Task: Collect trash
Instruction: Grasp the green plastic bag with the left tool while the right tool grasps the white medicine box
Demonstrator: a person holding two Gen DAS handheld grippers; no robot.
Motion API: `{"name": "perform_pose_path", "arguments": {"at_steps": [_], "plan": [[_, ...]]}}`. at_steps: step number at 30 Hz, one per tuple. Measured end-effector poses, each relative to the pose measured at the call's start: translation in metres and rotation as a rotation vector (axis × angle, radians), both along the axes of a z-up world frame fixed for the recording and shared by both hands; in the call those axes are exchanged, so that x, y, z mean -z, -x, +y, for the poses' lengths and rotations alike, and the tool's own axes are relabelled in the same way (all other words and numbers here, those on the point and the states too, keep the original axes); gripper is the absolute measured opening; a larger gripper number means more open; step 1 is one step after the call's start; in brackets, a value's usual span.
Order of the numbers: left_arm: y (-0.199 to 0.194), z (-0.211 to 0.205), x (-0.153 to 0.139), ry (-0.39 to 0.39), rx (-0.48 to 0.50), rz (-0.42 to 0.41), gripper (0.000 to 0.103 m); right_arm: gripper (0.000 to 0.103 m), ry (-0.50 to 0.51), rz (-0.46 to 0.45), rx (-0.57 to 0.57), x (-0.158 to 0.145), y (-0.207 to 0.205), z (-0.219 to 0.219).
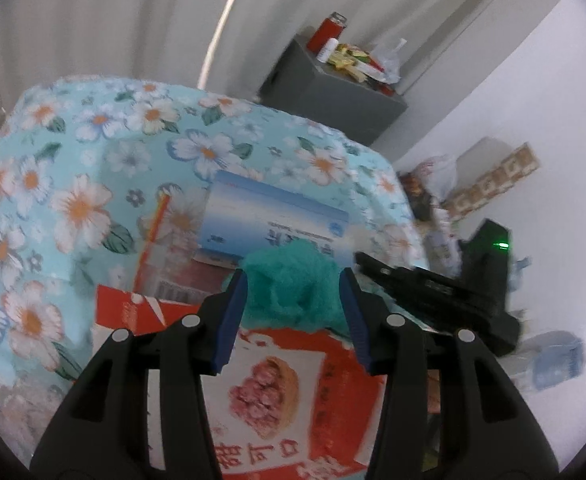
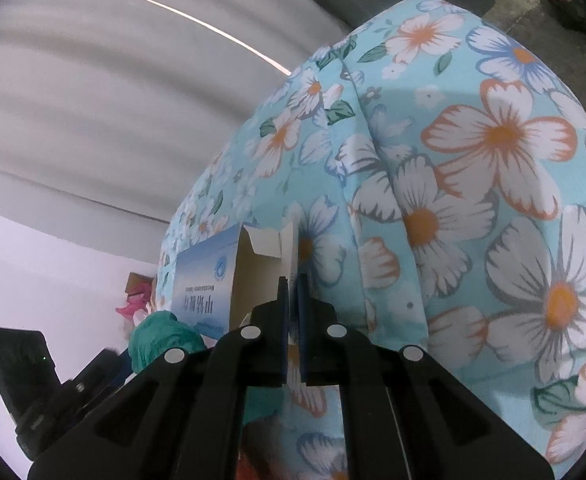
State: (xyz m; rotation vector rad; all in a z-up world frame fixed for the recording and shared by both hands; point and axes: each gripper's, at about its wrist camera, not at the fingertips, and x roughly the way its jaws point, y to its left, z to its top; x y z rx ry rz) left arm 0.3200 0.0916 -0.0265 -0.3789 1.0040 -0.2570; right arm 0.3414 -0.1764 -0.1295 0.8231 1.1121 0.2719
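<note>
The left tongs (image 1: 293, 280) clench a teal crumpled wad (image 1: 291, 284) over the floral-clothed desk (image 1: 73, 200); the right tongs (image 2: 292, 292) pinch a flap of the open blue carton (image 2: 205, 284). That thin flap may tear or slip free when lifted, and the soft wad could squeeze out.

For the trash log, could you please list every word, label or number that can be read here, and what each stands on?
"甲钴胺片", probably, printed sideways; the small Latin line beside it is too blurred to read: blue box.
"甜可口", probably, upside down and cut by the frame edge: red and white packet.
Barcode, digits too blurred to read: orange-striped wrapper.
</note>
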Motion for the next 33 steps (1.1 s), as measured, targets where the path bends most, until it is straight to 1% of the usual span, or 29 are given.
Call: {"name": "perform_pose_path", "arguments": {"at_steps": [4,10,12,17,19,22,24,25,26,27,28,32,33], "plan": [[-0.005,-0.002,0.0,-0.103,-0.031,-0.025,0.045,0.004,-0.009,-0.002,0.004,0.002,0.002,0.0],[-0.008,-0.013,0.005,-0.234,0.006,-0.036,0.045,0.004,-0.026,-0.005,0.017,0.006,0.002,-0.006],[-0.008,-0.013,0.004,-0.256,0.003,-0.037,0.045,0.004,-0.037,-0.006,0.025,0.005,0.003,-0.01],[-0.001,-0.01,-0.002,-0.222,0.002,-0.05,0.043,0.004,-0.052,-0.011,0.037,0.004,0.01,-0.023],[-0.001,-0.006,0.001,-0.188,0.003,-0.028,0.043,0.004,-0.055,-0.009,0.041,0.005,0.012,-0.026],[-0.006,0.001,0.012,-0.103,-0.009,0.039,0.043,0.004,-0.06,-0.009,0.045,0.005,0.015,-0.029],[-0.008,0.004,0.016,-0.068,-0.015,0.052,0.043,0.004,-0.062,-0.008,0.05,0.004,0.017,-0.032],[-0.009,0.006,0.018,-0.043,-0.018,0.056,0.037,0.004,-0.062,-0.007,0.051,0.005,0.017,-0.031],[-0.009,0.007,0.019,-0.028,-0.016,0.06,0.033,0.004,-0.062,-0.008,0.052,0.004,0.018,-0.03],[-0.01,0.007,0.02,-0.019,-0.013,0.064,0.024,0.004,-0.063,-0.009,0.054,0.004,0.018,-0.031],[-0.01,0.007,0.021,-0.019,-0.011,0.065,0.019,0.004,-0.067,-0.011,0.057,0.003,0.019,-0.032],[-0.008,0.008,0.021,0.013,-0.003,0.051,0.01,0.004,-0.08,-0.021,0.075,0.002,0.021,-0.035],[-0.007,0.008,0.021,0.021,-0.001,0.044,0.006,0.004,-0.082,-0.027,0.083,0.0,0.024,-0.039]]}}
